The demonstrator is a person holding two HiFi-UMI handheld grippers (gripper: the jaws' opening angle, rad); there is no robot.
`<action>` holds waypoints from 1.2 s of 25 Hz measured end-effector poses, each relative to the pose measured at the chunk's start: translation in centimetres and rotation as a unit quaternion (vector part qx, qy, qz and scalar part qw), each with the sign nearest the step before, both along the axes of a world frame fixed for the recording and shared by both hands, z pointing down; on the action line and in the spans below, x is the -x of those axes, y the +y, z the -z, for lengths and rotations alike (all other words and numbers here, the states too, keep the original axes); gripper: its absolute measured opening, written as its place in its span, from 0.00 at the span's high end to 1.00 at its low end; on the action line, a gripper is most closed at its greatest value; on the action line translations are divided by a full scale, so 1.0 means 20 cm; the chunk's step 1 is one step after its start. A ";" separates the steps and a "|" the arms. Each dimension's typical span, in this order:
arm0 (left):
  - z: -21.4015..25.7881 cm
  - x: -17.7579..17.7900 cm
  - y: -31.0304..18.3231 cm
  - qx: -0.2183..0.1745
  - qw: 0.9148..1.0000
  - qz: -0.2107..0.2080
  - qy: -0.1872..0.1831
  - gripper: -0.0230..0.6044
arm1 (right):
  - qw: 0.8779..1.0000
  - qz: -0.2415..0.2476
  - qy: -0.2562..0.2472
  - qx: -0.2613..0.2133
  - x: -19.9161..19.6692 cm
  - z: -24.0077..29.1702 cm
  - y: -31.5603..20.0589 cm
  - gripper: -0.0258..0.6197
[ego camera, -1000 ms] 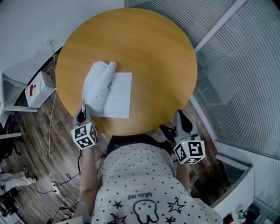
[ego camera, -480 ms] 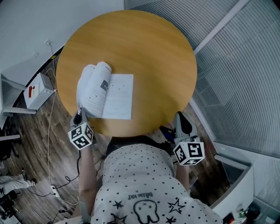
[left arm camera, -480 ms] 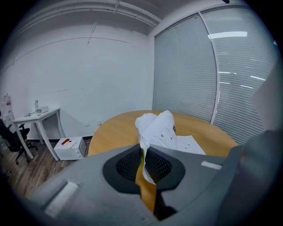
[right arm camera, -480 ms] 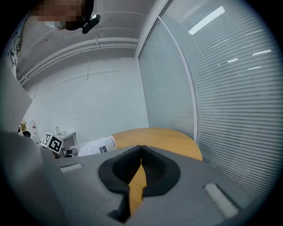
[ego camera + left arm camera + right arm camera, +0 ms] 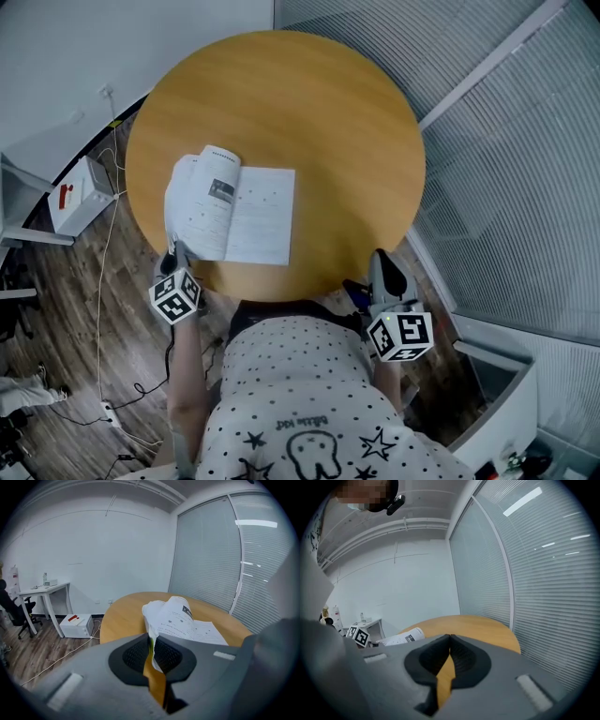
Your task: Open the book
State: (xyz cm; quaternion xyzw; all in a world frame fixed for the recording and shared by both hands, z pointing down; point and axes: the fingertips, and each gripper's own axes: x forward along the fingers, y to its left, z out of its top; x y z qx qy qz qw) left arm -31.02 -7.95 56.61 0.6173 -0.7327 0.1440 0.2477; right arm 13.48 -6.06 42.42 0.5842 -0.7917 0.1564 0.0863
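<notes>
A white paperback book (image 5: 234,216) lies open on the round wooden table (image 5: 319,122), its left pages still arched above the tabletop. My left gripper (image 5: 174,251) is at the book's near-left corner, shut on the edge of those lifted pages. In the left gripper view a paper edge (image 5: 150,630) runs down between the closed jaws of the left gripper (image 5: 151,641), with the book (image 5: 180,618) just beyond. My right gripper (image 5: 382,267) hovers at the table's near edge, right of the book, shut and empty. The right gripper view shows its jaws (image 5: 450,641) pressed together and the book (image 5: 401,638) far left.
A white box (image 5: 70,192) sits on the wood floor left of the table, with cables (image 5: 103,281) trailing near it. Window blinds (image 5: 506,187) line the right side. A white desk (image 5: 47,590) stands by the far wall.
The left gripper has drawn the held pages leftward and down, so the book lies more widely open. The right gripper has shifted slightly toward the person.
</notes>
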 end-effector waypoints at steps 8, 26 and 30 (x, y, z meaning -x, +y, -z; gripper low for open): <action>-0.20 0.07 -0.01 0.070 0.997 -0.039 -0.018 0.91 | 1.000 0.000 0.004 0.000 0.07 0.02 -0.04 0.95; -0.41 0.07 0.00 0.158 0.981 -0.085 -0.072 0.87 | 1.000 0.018 -0.003 0.006 0.18 0.01 -0.08 0.95; -0.40 0.07 -0.01 0.154 0.982 -0.083 -0.075 0.87 | 1.000 0.018 0.000 0.007 0.16 0.01 -0.07 0.95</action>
